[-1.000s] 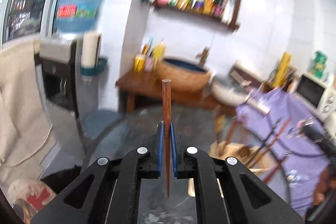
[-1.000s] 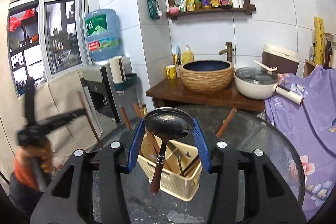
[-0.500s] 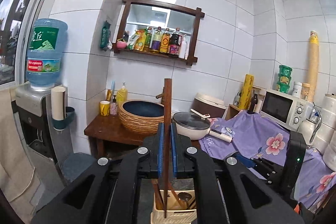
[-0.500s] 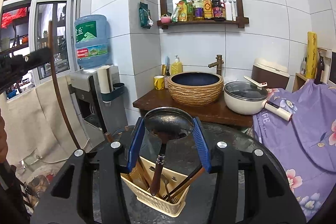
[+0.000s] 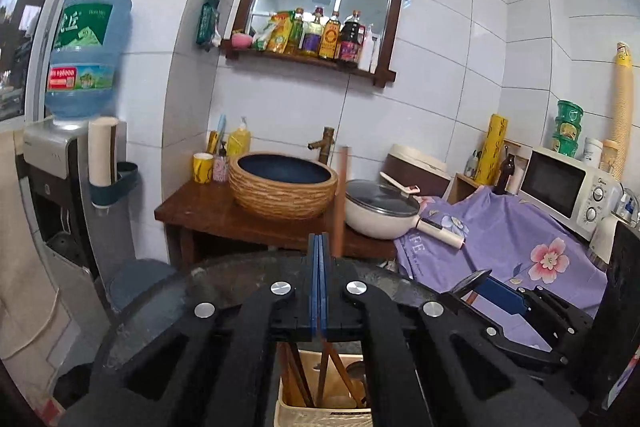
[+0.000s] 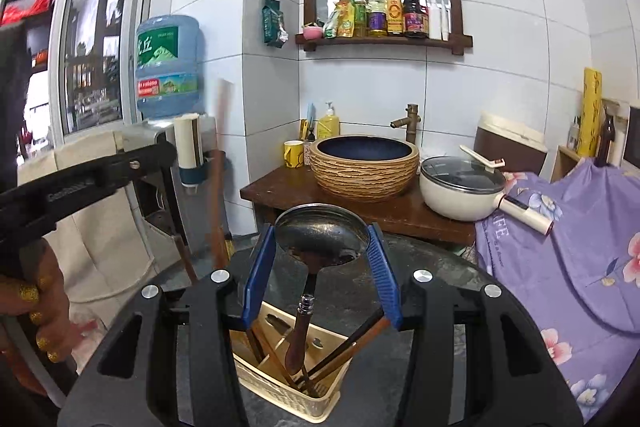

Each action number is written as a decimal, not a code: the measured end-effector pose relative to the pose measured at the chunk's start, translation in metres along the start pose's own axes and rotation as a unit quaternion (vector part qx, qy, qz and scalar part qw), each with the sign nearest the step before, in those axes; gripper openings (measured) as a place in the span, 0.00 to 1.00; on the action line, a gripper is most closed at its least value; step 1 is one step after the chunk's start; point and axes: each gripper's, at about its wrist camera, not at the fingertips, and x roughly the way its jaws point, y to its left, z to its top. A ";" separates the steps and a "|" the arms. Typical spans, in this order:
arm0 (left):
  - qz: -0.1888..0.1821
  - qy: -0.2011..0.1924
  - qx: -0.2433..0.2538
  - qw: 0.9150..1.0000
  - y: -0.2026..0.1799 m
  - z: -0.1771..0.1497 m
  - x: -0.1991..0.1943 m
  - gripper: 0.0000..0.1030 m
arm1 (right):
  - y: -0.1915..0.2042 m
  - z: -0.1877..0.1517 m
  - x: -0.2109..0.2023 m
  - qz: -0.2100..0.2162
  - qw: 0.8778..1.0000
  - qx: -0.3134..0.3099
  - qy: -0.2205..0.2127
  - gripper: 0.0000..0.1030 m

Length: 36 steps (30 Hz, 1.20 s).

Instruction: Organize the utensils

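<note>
The ladle [image 6: 320, 227] hangs upright with its metal bowl clamped between the blue pads of the right gripper [image 6: 320, 243], whose fingers stand partly open at the bowl's width; its wooden handle points down into the cream utensil basket [image 6: 280, 391]. The basket sits on the near part of the dark round table [image 6: 440, 267] and already holds several chopsticks [image 6: 352, 343] leaning against its dividers. In the left wrist view the left gripper [image 5: 319, 239] hovers over the same basket [image 5: 296, 415]: its fingers have just been closing and now sit pressed flat together with nothing between them. A wooden stick [image 5: 342, 199] stands upright just right of those fingers, free of the pads; where its lower end rests cannot be made out. In the right wrist view the person's left hand [image 6: 36, 307] grips the left gripper's handle at the left edge. Beyond the table's far edge is a wooden stand [image 6: 360, 211] with a woven basin [image 6: 364, 171].
</note>
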 end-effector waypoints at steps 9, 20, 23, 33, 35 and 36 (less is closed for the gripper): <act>0.017 0.035 0.000 0.999 0.010 -0.032 0.015 0.00 | 0.005 -0.035 0.030 0.004 0.999 -0.011 0.034 0.46; 0.014 0.078 -0.011 0.997 0.021 -0.082 0.018 0.04 | 0.006 -0.072 0.034 0.021 0.999 0.013 0.039 0.69; 0.019 0.069 -0.004 0.997 0.021 -0.093 0.007 0.38 | 0.008 -0.079 0.023 0.016 0.999 0.001 0.028 0.77; 0.047 0.028 0.045 0.997 0.021 -0.169 -0.063 0.94 | 0.028 -0.141 -0.062 -0.019 0.999 -0.034 -0.021 0.94; 0.051 0.024 0.030 0.998 0.027 -0.185 -0.078 0.94 | 0.032 -0.161 -0.080 -0.024 0.998 -0.039 -0.031 0.94; 0.053 0.018 0.020 0.998 0.030 -0.194 -0.087 0.94 | 0.033 -0.173 -0.089 -0.030 0.998 -0.038 -0.035 0.94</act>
